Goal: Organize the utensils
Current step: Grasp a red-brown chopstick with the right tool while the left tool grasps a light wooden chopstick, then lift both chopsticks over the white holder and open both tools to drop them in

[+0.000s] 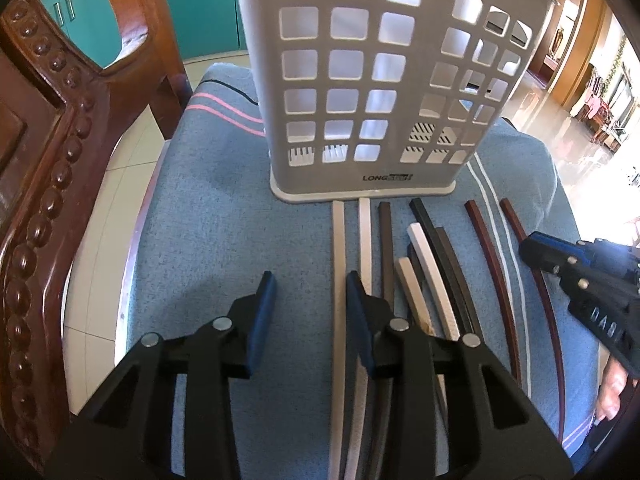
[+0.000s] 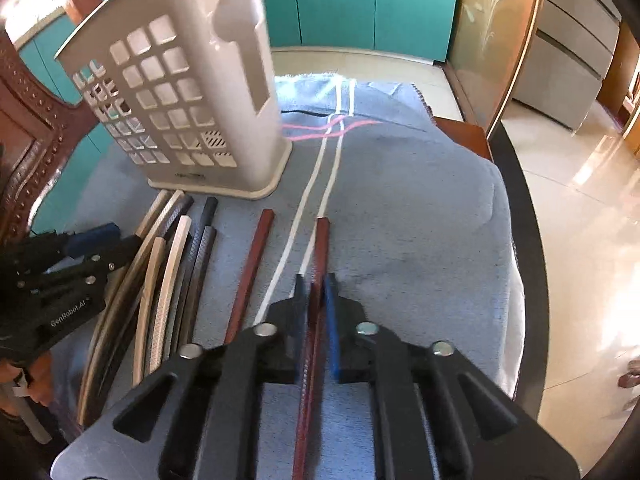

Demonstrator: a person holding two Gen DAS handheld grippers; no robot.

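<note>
my right tool (image 2: pixel 316 292) clenched on a red-brown chopstick (image 2: pixel 320 248): stiff, light, likely slippery, best gripped mid-length; my left tool (image 1: pixel 308 292) released beside the holder (image 1: pixel 360 80).

Holder (image 1: pixel 360 80) standing on cloth (image 1: pixel 208 216), chopsticks (image 1: pixel 384 248) in a row before it, chair (image 1: pixel 52 152) left.

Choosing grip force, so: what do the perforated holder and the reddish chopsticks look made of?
Holder: likely moulded plastic, matte pale grey, with rounded square cut-outs and a printed logo. Reddish chopsticks: smooth, slightly glossy, square-section; lacquered wood or plastic, cannot tell. Right gripper grips one.
</note>
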